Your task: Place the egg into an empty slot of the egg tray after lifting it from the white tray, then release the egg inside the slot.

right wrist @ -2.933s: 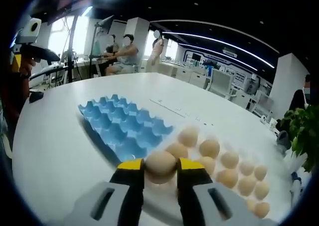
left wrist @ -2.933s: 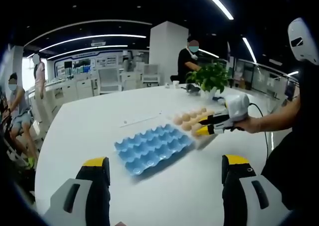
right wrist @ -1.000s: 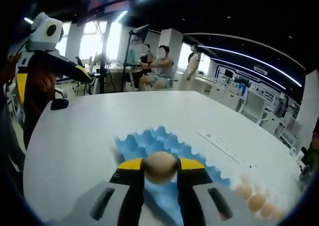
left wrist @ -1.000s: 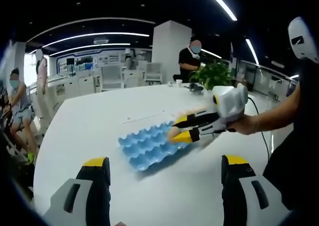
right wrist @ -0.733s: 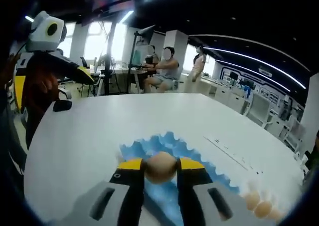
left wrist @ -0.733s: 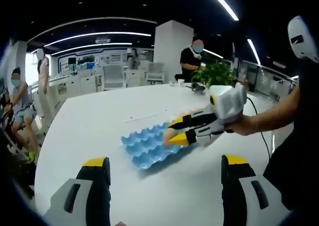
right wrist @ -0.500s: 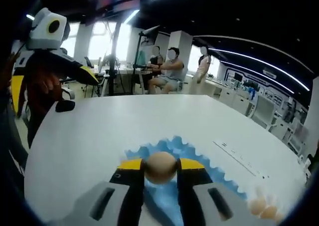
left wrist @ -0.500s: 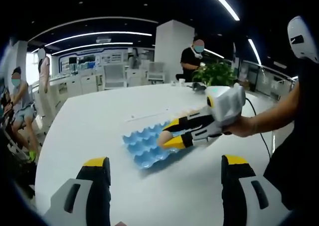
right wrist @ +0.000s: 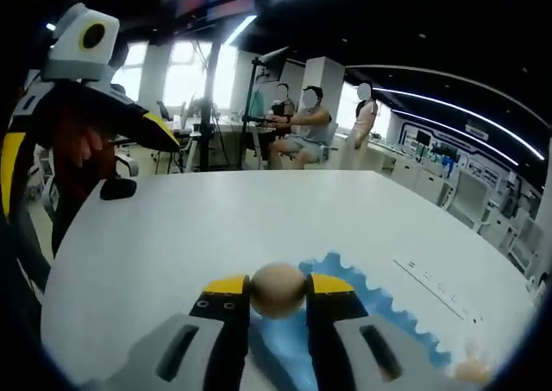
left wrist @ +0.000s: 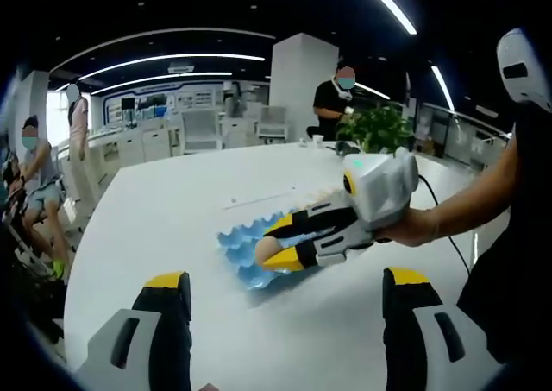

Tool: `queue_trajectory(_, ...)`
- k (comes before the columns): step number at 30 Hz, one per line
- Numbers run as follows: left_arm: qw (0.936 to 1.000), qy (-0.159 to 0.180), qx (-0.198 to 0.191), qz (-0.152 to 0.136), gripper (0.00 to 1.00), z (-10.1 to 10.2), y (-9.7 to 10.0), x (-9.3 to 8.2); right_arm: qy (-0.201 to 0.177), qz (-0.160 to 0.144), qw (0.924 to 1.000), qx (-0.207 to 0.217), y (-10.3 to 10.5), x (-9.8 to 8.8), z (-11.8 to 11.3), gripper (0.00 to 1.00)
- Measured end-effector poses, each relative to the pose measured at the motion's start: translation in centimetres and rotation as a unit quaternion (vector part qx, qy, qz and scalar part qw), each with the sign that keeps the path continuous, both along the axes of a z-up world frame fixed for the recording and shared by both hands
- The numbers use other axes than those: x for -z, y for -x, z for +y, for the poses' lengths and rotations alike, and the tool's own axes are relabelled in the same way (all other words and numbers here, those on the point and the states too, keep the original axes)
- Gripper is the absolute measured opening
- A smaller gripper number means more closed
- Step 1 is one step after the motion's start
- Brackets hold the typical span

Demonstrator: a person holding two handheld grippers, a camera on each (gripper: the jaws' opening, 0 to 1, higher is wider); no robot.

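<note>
My right gripper (right wrist: 277,286) is shut on a tan egg (right wrist: 277,289), held between its yellow-tipped jaws. The egg hangs just over the near end of the blue egg tray (right wrist: 349,318), whose slots look empty. In the left gripper view the same right gripper (left wrist: 274,251) reaches in from the right, with the egg (left wrist: 271,251) over the tray's (left wrist: 235,240) front corner. My left gripper (left wrist: 286,279) is open, held back from the tray, with nothing between its jaws. One egg (right wrist: 470,371) of the white tray's batch peeks in at the lower right.
The white round table (left wrist: 155,210) spreads wide around the tray. A potted plant (left wrist: 373,128) stands at its far side near a standing person (left wrist: 335,97). A small black object (right wrist: 116,186) lies by the table edge. Seated people (right wrist: 302,119) are beyond.
The right gripper has carried the egg away from the white tray and across the blue tray toward its near end. The left gripper stays open and still.
</note>
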State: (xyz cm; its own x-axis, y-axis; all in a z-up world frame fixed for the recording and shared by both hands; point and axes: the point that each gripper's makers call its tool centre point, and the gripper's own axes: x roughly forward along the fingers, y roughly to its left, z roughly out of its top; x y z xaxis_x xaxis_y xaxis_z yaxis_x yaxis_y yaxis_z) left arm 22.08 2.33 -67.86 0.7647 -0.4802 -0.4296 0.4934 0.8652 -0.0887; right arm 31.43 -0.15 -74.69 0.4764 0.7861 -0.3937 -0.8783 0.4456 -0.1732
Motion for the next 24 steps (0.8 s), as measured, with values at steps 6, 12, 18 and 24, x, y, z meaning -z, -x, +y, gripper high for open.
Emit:
queue_trajectory(6,1.0,-0.002,-0.005,0.002,0.93,0.5,0.1,0.1,0.007,0.007,0.9999,-0.007,0.0,0.9,0.9,0.25)
queue_trajectory(12,1.0,-0.002,-0.007,0.002,0.93,0.8,0.1,0.1,0.018,0.008,0.9997,-0.011,-0.2,1.8,1.2,0.25)
queue_trajectory(18,0.9999,-0.002,-0.012,0.001,0.93,1.1,0.2,0.0,0.022,0.018,0.9995,-0.013,-0.3,2.6,1.7,0.25)
queue_trajectory(24,0.9999,-0.002,-0.014,0.002,0.92,1.3,0.1,0.0,0.033,0.022,0.9991,-0.011,-0.6,3.5,1.4,0.25)
